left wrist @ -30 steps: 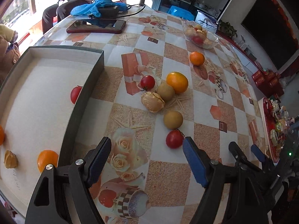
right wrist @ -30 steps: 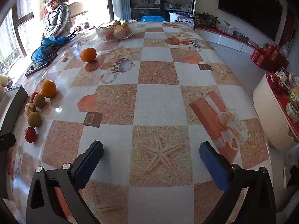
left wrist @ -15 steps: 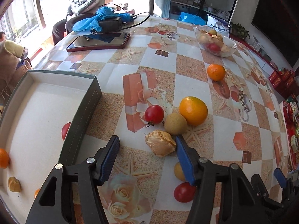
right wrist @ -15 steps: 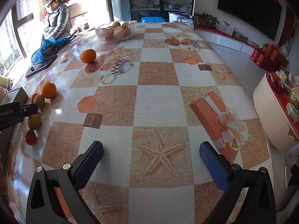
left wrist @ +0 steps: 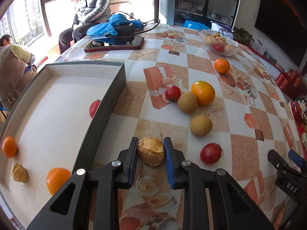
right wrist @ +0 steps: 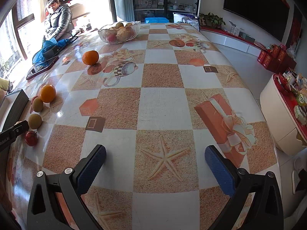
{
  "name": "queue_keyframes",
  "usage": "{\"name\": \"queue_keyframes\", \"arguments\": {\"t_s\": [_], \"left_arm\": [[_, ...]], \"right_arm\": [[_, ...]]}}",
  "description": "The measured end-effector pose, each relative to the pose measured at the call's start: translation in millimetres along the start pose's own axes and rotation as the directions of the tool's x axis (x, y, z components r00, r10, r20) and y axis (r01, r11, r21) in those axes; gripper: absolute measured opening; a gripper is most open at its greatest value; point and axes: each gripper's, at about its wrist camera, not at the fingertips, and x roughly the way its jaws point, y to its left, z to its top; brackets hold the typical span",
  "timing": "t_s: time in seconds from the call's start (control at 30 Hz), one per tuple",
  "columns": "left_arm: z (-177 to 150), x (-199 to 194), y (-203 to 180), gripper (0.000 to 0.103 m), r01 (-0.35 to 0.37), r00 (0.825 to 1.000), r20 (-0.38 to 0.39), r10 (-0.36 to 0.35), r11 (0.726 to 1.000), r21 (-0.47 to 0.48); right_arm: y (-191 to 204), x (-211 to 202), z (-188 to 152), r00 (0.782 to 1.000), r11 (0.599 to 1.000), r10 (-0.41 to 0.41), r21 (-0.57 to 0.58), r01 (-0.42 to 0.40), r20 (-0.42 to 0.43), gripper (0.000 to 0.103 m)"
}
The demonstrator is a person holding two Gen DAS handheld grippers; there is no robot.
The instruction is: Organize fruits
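Observation:
My left gripper (left wrist: pixel 150 149) is shut on a wrinkled tan fruit (left wrist: pixel 151 151) and holds it just right of the grey tray (left wrist: pixel 107 103). The tray holds a red fruit (left wrist: pixel 94 108), two oranges (left wrist: pixel 57 179) and a tan fruit (left wrist: pixel 19 172). On the table lie a red tomato (left wrist: pixel 210 153), two brown kiwis (left wrist: pixel 201 126), another tomato (left wrist: pixel 172 93), a large orange (left wrist: pixel 203 93) and a small orange (left wrist: pixel 221 66). My right gripper (right wrist: pixel 155 164) is open and empty above the table, far right of the fruits (right wrist: pixel 35 120).
A glass bowl of fruit (left wrist: pixel 219 42) stands at the back, also in the right wrist view (right wrist: pixel 119 31). A phone (left wrist: pixel 115 44) and a blue cloth with a black device (left wrist: pixel 119 27) lie at the far left. People sit by the window. The table edge drops off at right (right wrist: pixel 255 103).
My left gripper closed on the wrinkled tan fruit and drew it back from the fruit cluster toward the tray. The right gripper has stayed still and open.

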Motion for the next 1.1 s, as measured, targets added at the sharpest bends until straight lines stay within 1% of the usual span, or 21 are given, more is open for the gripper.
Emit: {"name": "queue_keyframes", "arguments": {"t_s": [0.1,0.17,0.2,0.23,0.27,0.3,0.37,0.43,0.5,0.63,0.87,0.93,1.03,1.1], "left_arm": [[-28,-19,-2,0.029,-0.009,1.0,0.029,0.007,0.998,0.061],[-41,-27,-2,0.031,-0.008,0.999,0.042,0.004,0.997,0.073],[-44,-29,-1,0.04,-0.003,0.999,0.042,0.0,0.998,0.069],[-44,-28,1,0.06,0.01,0.999,0.033,-0.012,0.998,0.058],[-42,-26,4,0.069,0.041,0.999,0.017,-0.042,0.998,0.044],[-40,-25,4,0.076,0.055,0.998,0.021,-0.056,0.998,0.041],[-38,-21,2,0.077,0.039,0.999,0.027,-0.04,0.998,0.052],[-38,-19,-3,0.079,0.028,0.999,0.044,-0.031,0.997,0.07],[-39,-19,-3,0.08,0.026,0.998,0.054,-0.03,0.998,0.062],[-40,-19,-2,0.083,0.045,0.997,0.058,-0.049,0.997,0.067],[-41,-19,-2,0.084,0.046,0.997,0.059,-0.05,0.997,0.069],[-41,-19,-2,0.085,0.049,0.997,0.057,-0.053,0.996,0.071],[-41,-19,-4,0.086,0.049,0.997,0.056,-0.053,0.996,0.075],[-41,-19,-4,0.086,0.05,0.997,0.057,-0.054,0.996,0.074]], "right_arm": [[0,0,0,1.0,1.0,0.0,0.0,0.0,0.0,0.103],[0,0,0,1.0,1.0,0.0,0.0,0.0,0.0,0.103],[0,0,0,1.0,1.0,0.0,0.0,0.0,0.0,0.103],[0,0,0,1.0,1.0,0.0,0.0,0.0,0.0,0.103],[0,0,0,1.0,1.0,-0.001,0.0,0.001,0.0,0.103],[0,0,0,1.0,1.0,0.0,0.0,0.0,0.0,0.103],[0,0,0,1.0,1.0,0.0,0.0,0.0,0.0,0.103],[0,0,0,1.0,1.0,0.0,0.0,0.0,0.0,0.103],[0,0,0,1.0,1.0,0.0,0.0,0.0,0.0,0.103],[0,0,0,1.0,1.0,0.0,0.0,0.0,0.0,0.103],[2,0,0,1.0,1.0,-0.007,0.001,0.007,-0.002,0.103],[2,1,0,1.0,1.0,-0.011,0.003,0.011,-0.005,0.103],[5,1,3,0.999,1.0,-0.014,0.017,0.015,-0.037,0.103],[19,1,5,0.997,1.0,0.022,-0.02,-0.024,-0.078,0.103]]}}
